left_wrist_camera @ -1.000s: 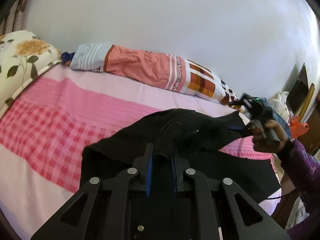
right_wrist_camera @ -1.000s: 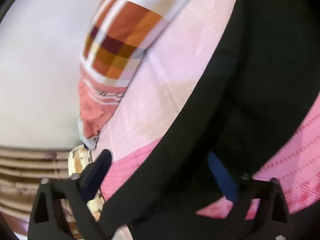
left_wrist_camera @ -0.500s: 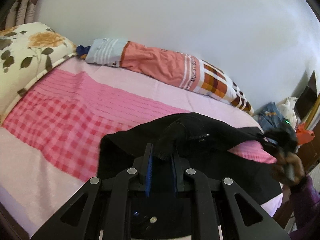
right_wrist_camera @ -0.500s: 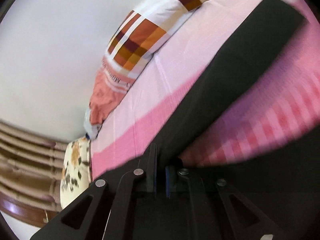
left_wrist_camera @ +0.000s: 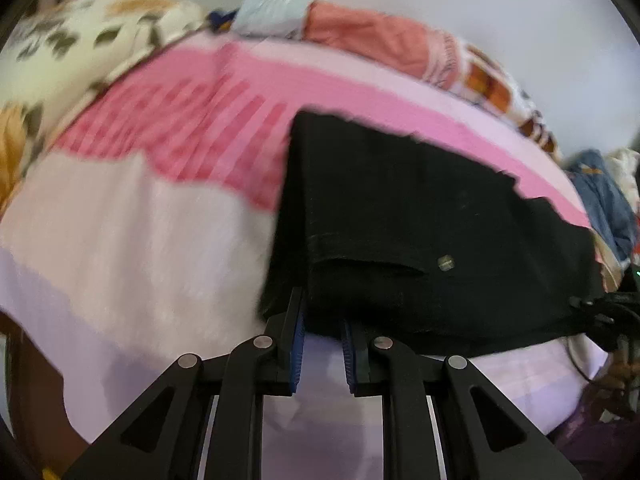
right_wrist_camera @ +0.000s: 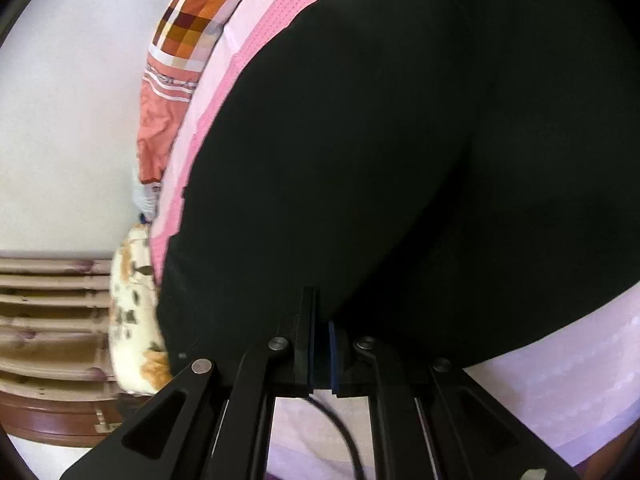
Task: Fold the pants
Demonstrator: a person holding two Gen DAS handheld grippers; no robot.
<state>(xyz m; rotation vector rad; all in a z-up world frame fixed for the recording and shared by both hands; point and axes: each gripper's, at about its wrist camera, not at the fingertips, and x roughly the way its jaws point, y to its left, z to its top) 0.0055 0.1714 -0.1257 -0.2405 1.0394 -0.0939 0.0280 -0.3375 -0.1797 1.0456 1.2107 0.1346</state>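
The black pants point(left_wrist_camera: 420, 232) lie folded on the pink bed sheet point(left_wrist_camera: 120, 240), near its front edge. A small metal button point(left_wrist_camera: 445, 262) shows on top. My left gripper point(left_wrist_camera: 322, 320) is shut on the pants' near left edge. In the right wrist view the black pants point(right_wrist_camera: 400, 140) fill most of the frame, and my right gripper point(right_wrist_camera: 320, 320) is shut on their near edge. My right gripper also shows at the far right of the left wrist view point(left_wrist_camera: 604, 312), at the pants' right end.
A floral pillow point(left_wrist_camera: 60, 60) lies at the back left. A rolled orange and checked blanket point(left_wrist_camera: 380, 44) runs along the wall. A pile of clothes point(left_wrist_camera: 608, 196) sits at the right. A wooden headboard point(right_wrist_camera: 52, 312) shows in the right wrist view.
Both grippers have pulled the pants towards the bed's front edge and lowered them flat. The right gripper was open one second ago and then shut on the pants.
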